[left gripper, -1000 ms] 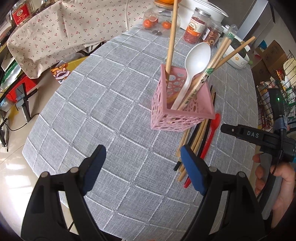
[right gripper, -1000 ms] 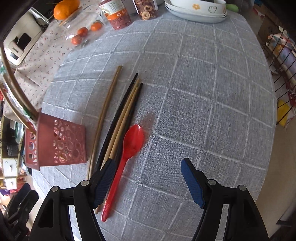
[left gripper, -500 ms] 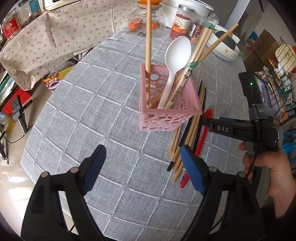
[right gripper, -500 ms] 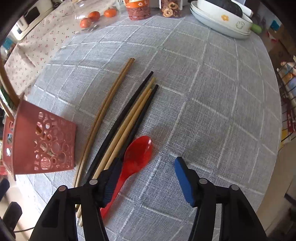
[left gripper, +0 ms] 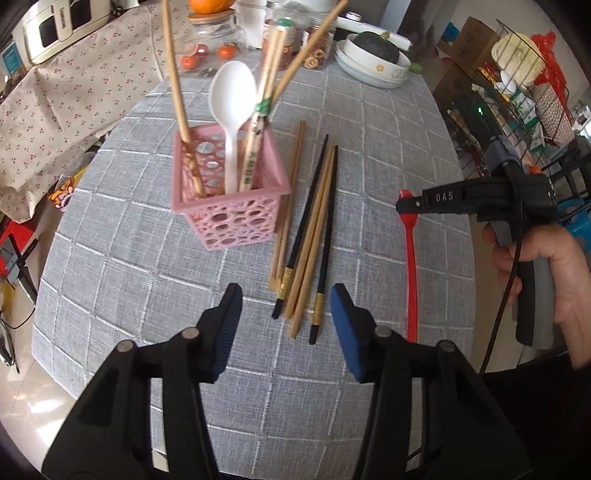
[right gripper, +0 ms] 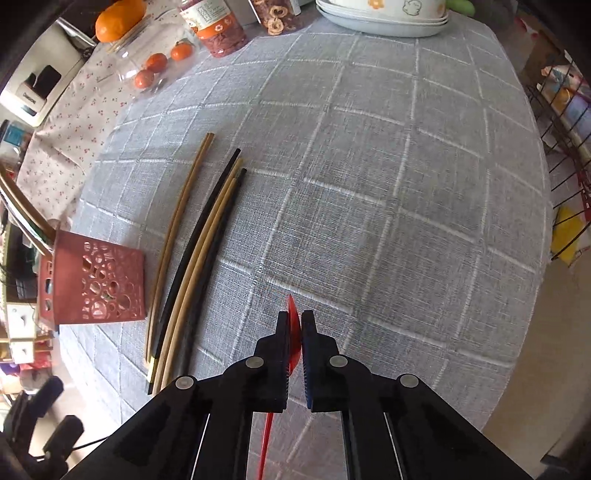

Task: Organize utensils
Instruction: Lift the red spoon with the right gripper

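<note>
A pink perforated holder stands on the grey checked cloth with a white spoon and several chopsticks upright in it. To its right, several loose wooden and black chopsticks lie side by side. My left gripper hovers over their near ends. Its jaws are closing, the ends lie between the fingers, and the pads touch nothing. My right gripper is shut on the bowl of the red spoon, held edge-on. The handle hangs down above the cloth, right of the chopsticks.
Stacked white dishes with a dark squash sit at the far edge beside snack jars and a clear box of small tomatoes. A wire rack stands off the table's right side. A flowered cloth covers furniture at left.
The right gripper closed on the red spoon's bowl and lifted it away from beside the chopsticks. The left gripper moved right over the chopstick ends and its jaws narrowed.
</note>
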Motion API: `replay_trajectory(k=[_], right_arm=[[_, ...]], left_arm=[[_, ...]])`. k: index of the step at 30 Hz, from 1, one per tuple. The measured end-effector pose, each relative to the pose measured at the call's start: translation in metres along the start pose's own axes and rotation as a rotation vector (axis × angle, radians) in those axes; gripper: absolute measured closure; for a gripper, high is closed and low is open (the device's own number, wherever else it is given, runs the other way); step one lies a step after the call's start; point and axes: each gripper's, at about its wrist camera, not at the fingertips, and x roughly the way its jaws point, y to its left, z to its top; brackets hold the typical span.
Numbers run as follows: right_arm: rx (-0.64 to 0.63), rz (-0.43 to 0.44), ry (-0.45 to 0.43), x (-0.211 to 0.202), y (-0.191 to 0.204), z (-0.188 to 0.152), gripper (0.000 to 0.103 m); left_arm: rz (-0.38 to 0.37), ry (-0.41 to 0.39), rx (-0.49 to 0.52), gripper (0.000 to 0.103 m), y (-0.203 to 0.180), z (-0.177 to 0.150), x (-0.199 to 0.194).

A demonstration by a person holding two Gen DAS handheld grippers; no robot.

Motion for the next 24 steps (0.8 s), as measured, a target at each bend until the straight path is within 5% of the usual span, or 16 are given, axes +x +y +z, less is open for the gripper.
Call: replay_trajectory(k=[8,24], right_arm=[[0.001,0.038,-0.044,-0.045,-0.033,-0.005,0.097],[0.098,0.099,-0.004,-0.032,-0.07,0.0,0.097]], left_arm=[[0.01,0.04,0.173,0.077,-0.06,0.021,0.028],[0.202,0.153,0.093,0.083,-0.075,0.111,0.141]])
